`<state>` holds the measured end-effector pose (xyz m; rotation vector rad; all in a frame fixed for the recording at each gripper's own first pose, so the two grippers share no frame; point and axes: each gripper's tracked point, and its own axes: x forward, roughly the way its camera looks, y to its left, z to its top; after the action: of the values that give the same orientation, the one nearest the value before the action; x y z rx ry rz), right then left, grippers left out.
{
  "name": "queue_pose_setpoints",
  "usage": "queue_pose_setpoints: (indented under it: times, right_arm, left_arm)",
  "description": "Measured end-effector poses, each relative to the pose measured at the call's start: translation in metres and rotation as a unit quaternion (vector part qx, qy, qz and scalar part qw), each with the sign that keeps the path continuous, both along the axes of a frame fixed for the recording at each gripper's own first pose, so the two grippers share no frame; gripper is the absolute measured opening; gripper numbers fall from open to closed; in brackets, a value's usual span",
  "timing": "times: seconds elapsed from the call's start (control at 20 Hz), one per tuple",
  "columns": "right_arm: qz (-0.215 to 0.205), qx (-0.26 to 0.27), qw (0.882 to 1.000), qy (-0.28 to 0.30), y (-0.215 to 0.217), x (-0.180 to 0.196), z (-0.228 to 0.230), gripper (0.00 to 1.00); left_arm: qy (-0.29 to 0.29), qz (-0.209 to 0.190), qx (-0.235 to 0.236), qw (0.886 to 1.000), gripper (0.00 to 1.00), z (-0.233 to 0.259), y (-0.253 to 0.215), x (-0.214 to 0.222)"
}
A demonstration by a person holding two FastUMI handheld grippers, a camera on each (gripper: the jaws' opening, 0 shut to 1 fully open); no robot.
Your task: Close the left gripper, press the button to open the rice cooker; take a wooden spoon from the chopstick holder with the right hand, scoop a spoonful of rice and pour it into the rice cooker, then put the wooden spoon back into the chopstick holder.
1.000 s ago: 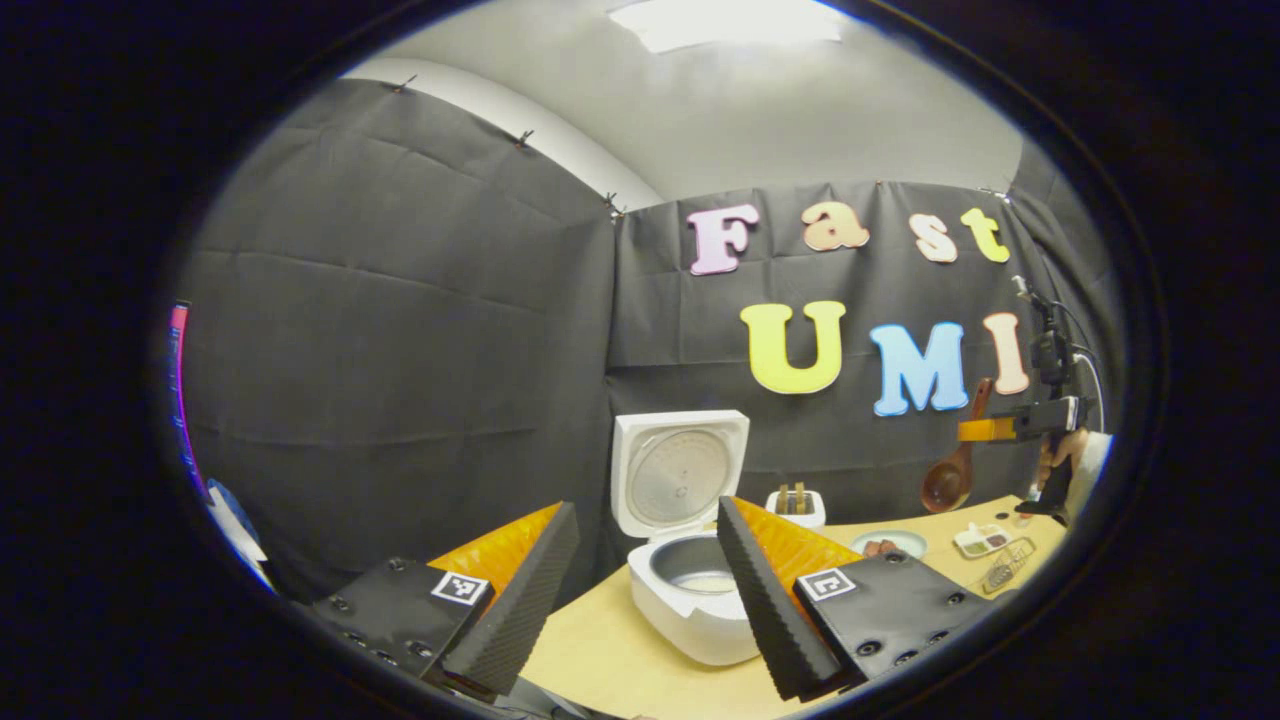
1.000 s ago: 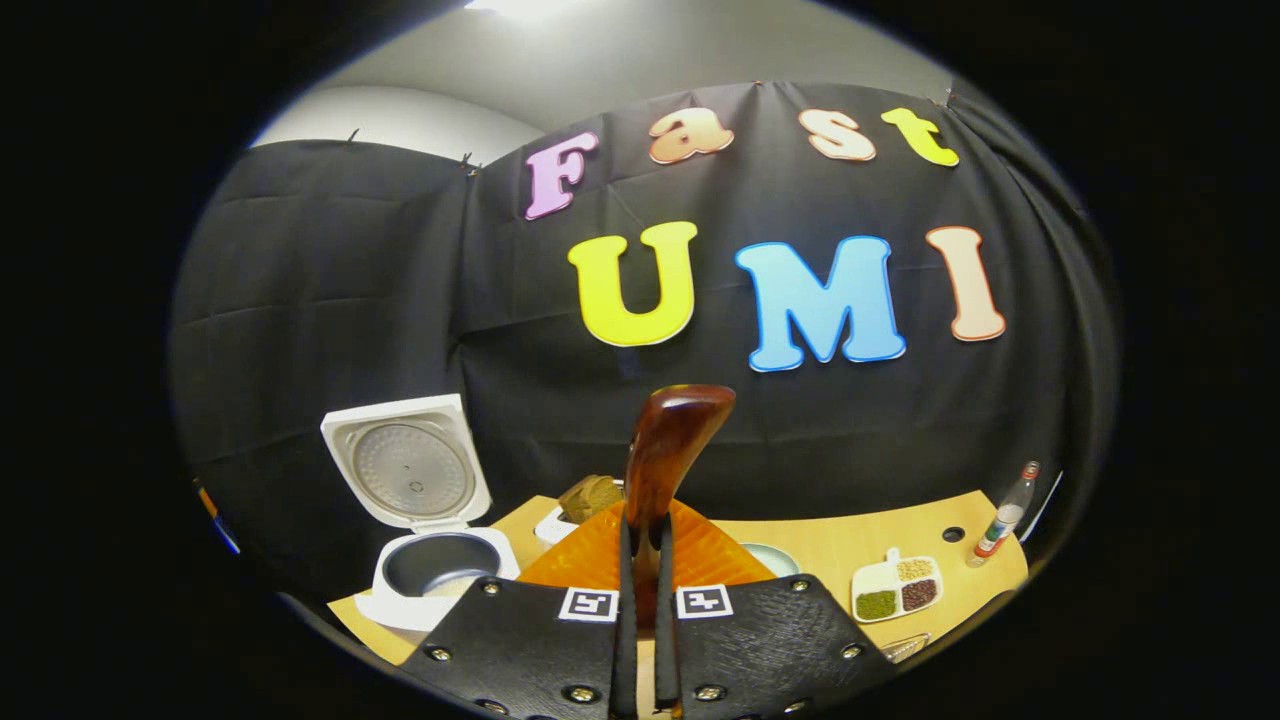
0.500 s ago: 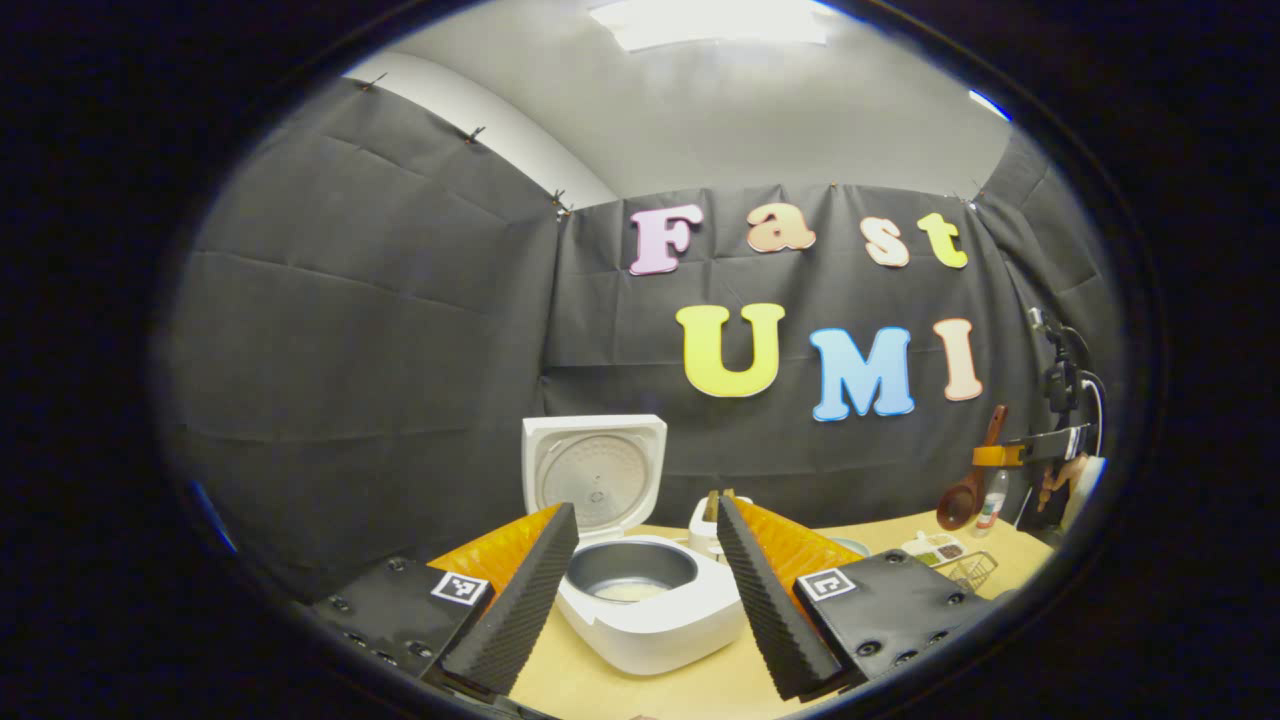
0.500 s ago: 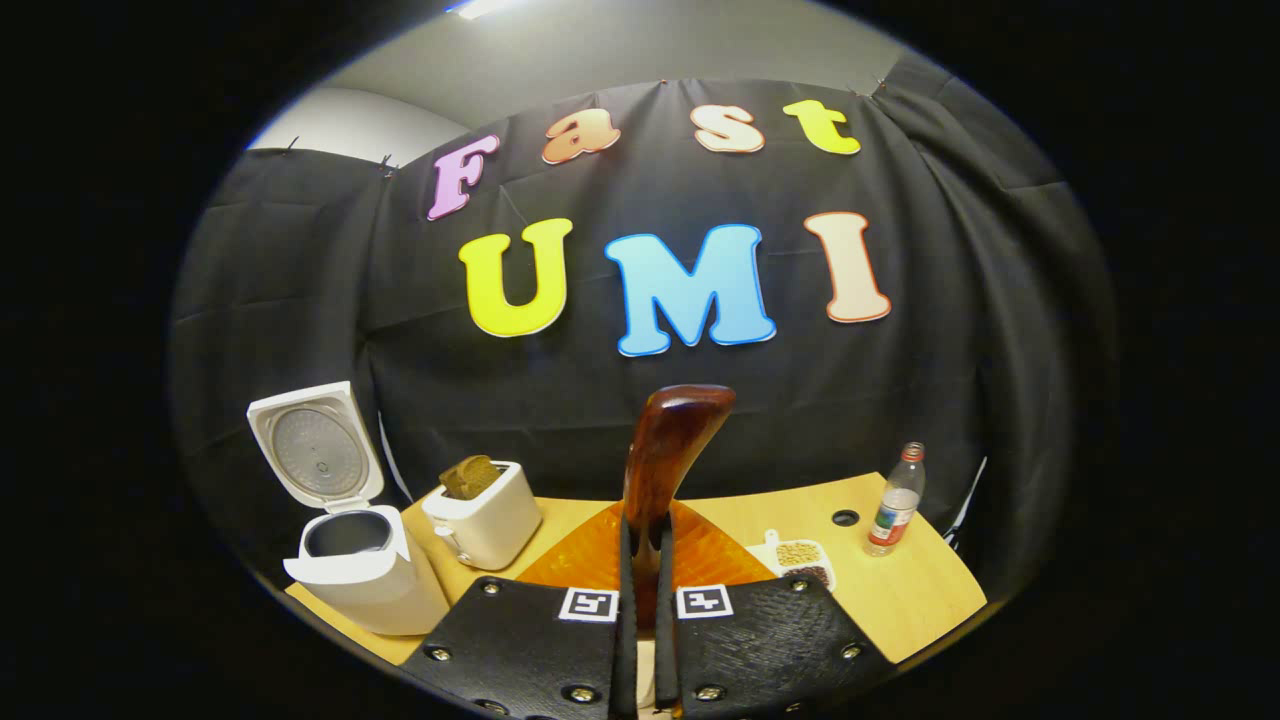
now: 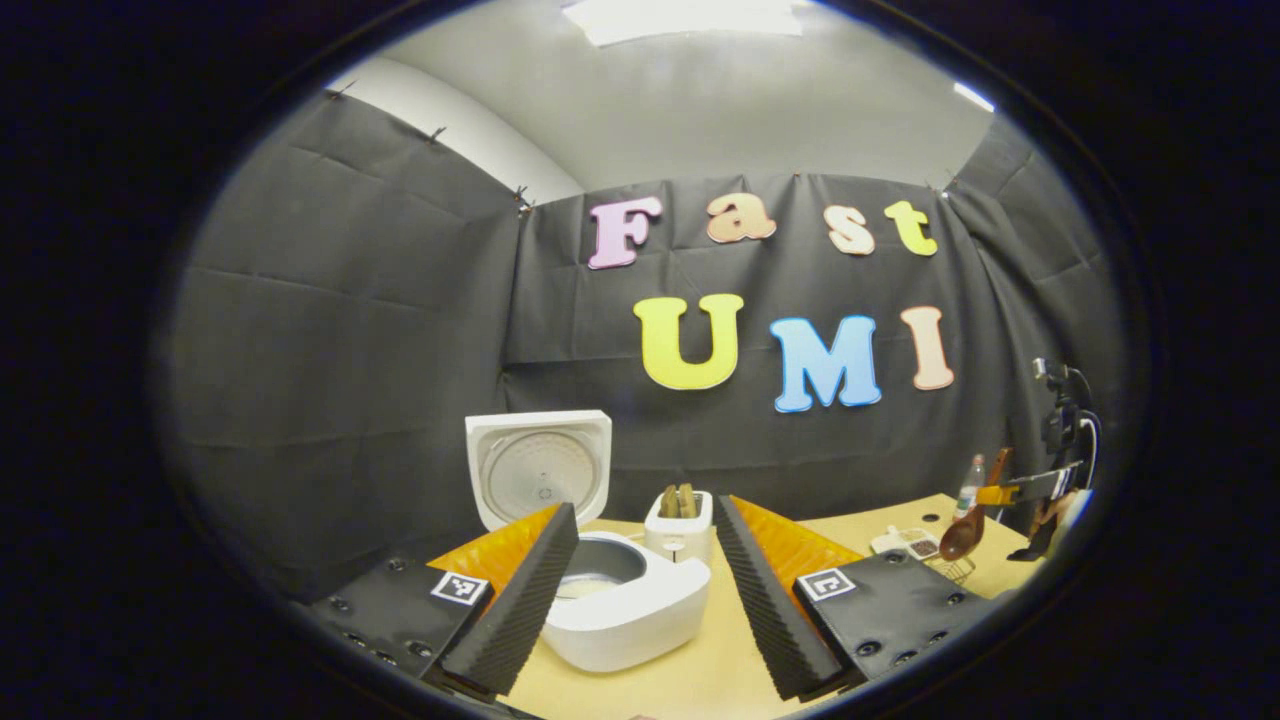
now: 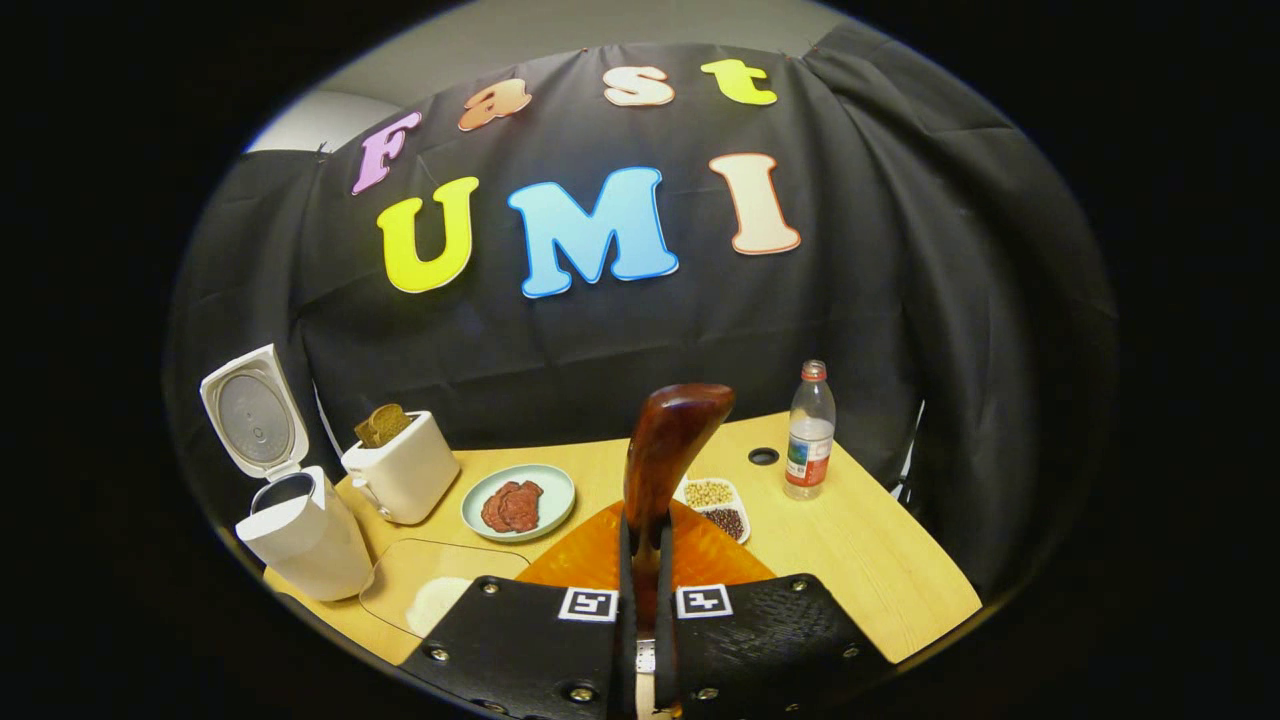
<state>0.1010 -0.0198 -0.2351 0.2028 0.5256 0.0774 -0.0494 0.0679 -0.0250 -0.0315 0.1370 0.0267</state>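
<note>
Right claw [image 6: 640, 560] clamps wooden spoon [image 6: 665, 450], seemingly upright.

The left gripper [image 5: 645, 580] hung over the wooden table [image 5: 690, 680] with its jaws spread wide and nothing between them. Right behind the gap sat the white rice cooker [image 5: 625, 605], lid [image 5: 538, 465] flipped upright, with a pale patch in the inner pot. A white toaster [image 5: 680, 522] with bread in its slots stood just beside it. Far off at the right edge, the right gripper [image 5: 995, 494] held the wooden spoon [image 5: 968, 532] (bowl end hanging down) near a small divided dish [image 5: 912, 543] and a bottle [image 5: 970, 478].
</note>
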Motion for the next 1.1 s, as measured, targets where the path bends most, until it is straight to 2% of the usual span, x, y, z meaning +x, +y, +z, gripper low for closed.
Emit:
queue_pose_setpoints:
  times: [0.45,0.7,0.9,0.95,1.0,1.1]
  right_arm:
    - [-0.025,0.066,0.994,0.079,0.000,-0.022,-0.066,0.07]
    - [-0.033,0.076,0.991,0.104,-0.002,-0.026,-0.082,0.09]
    - [-0.030,0.068,0.992,0.103,-0.004,-0.030,-0.078,0.16]
    - [-0.033,0.062,0.992,0.101,-0.007,-0.030,-0.076,0.31]
    - [-0.037,0.051,0.993,0.100,-0.013,-0.034,-0.075,0.36]
    - [-0.051,0.018,0.994,0.094,-0.030,-0.041,-0.069,0.92]
  left_arm:
    - [0.005,-0.005,0.015,1.000,0.96,0.003,-0.014,0.001]
    - [0.001,-0.009,0.013,1.000,0.97,0.002,-0.015,0.007]
    - [-0.001,-0.014,0.002,1.000,0.96,-0.001,-0.015,0.016]
    - [-0.002,-0.016,-0.002,1.000,0.96,-0.002,-0.014,0.019]
    - [-0.004,-0.018,-0.005,1.000,0.97,-0.001,-0.014,0.021]
    - [-0.008,-0.020,-0.008,1.000,0.97,0.000,-0.010,0.028]
